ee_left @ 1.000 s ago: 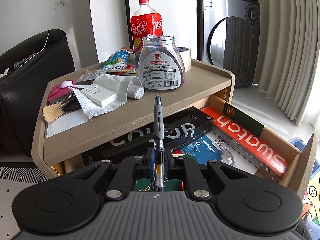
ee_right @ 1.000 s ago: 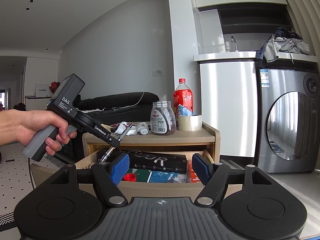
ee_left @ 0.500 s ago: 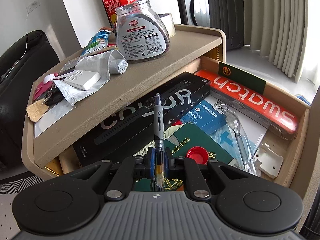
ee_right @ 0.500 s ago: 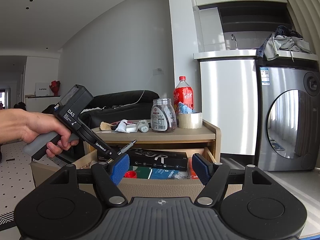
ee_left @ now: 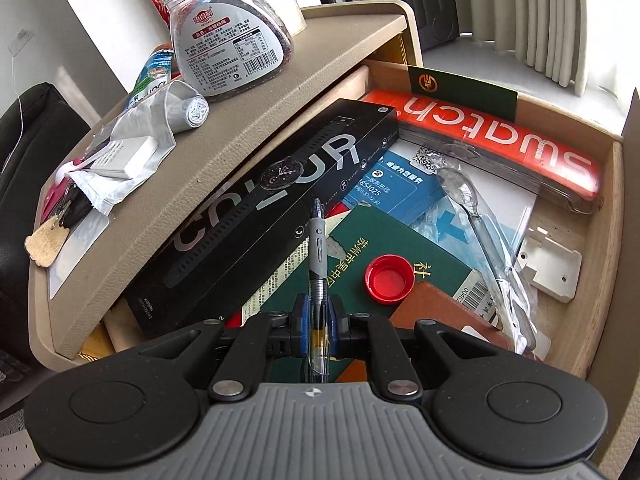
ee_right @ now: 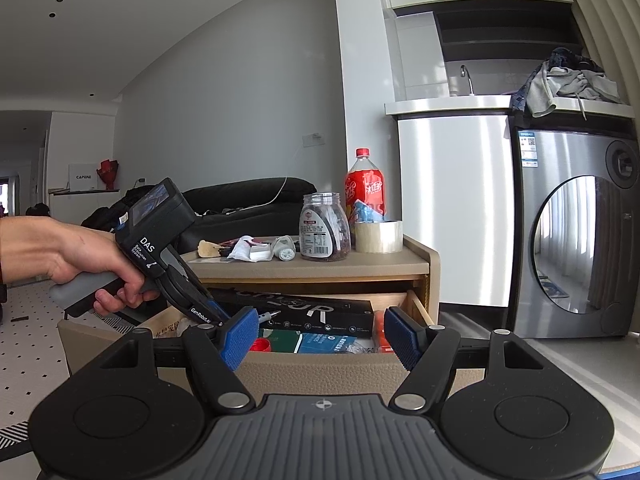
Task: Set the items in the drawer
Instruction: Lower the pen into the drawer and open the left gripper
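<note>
The left gripper (ee_left: 318, 322) pinches a pen (ee_left: 318, 248) by its barrel, jaws pressed against it; the pen hangs over the open drawer (ee_left: 604, 216), its tip above the black watch box (ee_left: 260, 216) that lies inside (whether it touches anything cannot be told); a red cap (ee_left: 388, 280) sits in the drawer just beside the pen; the right gripper (ee_right: 322, 336) waits in front of the drawer, jaws spread and empty; a jar (ee_right: 324, 226) stands on the cabinet top above the drawer.

white walls (ee_right: 240, 100) | black sofa (ee_right: 248, 204) | washing machine (ee_right: 576, 236) | tiled floor (ee_right: 28, 336)
</note>
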Demonstrator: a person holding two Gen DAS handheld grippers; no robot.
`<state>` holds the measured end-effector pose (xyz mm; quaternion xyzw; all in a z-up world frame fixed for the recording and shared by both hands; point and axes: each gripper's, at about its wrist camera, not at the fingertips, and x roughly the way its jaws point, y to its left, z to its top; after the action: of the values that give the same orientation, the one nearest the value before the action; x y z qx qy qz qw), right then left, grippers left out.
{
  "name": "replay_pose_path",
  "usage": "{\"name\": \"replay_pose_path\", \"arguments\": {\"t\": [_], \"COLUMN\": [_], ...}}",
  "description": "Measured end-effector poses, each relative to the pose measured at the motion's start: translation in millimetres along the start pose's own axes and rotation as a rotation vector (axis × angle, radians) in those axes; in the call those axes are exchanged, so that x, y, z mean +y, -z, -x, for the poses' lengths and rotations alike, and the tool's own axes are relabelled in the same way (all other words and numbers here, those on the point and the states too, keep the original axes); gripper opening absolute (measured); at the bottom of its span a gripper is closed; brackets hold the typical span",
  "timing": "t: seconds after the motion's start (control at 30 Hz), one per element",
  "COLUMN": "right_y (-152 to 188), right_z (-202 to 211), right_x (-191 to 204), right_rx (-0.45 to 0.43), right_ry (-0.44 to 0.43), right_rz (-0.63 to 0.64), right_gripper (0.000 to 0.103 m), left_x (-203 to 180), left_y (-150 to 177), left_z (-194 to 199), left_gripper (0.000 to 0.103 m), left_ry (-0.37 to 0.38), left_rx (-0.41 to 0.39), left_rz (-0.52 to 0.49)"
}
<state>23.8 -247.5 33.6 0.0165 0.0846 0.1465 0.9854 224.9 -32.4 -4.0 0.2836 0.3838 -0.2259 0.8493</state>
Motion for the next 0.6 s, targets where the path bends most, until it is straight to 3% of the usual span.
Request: {"name": "replay_pose_path", "arguments": {"t": [0.4, 0.6], "right_y": [-1.9, -1.1], "right_z": [-1.6, -3.3], "right_x": [-0.1, -0.2], "right_rx": [0.002, 0.003], "right_ry": [-0.004, -0.006], "right_rz": [0.003, 0.005], "right_gripper": [0.073, 0.073], "left_x": [1.2, 7.2], "left_y": [1.2, 3.8], "left_z": [8.2, 31.4], "left_gripper": [0.013, 0.019], "left_ry": [-0.01, -0.033], "left_rx": [-0.026, -0.112], "left_rz": [0.018, 0.091]}}
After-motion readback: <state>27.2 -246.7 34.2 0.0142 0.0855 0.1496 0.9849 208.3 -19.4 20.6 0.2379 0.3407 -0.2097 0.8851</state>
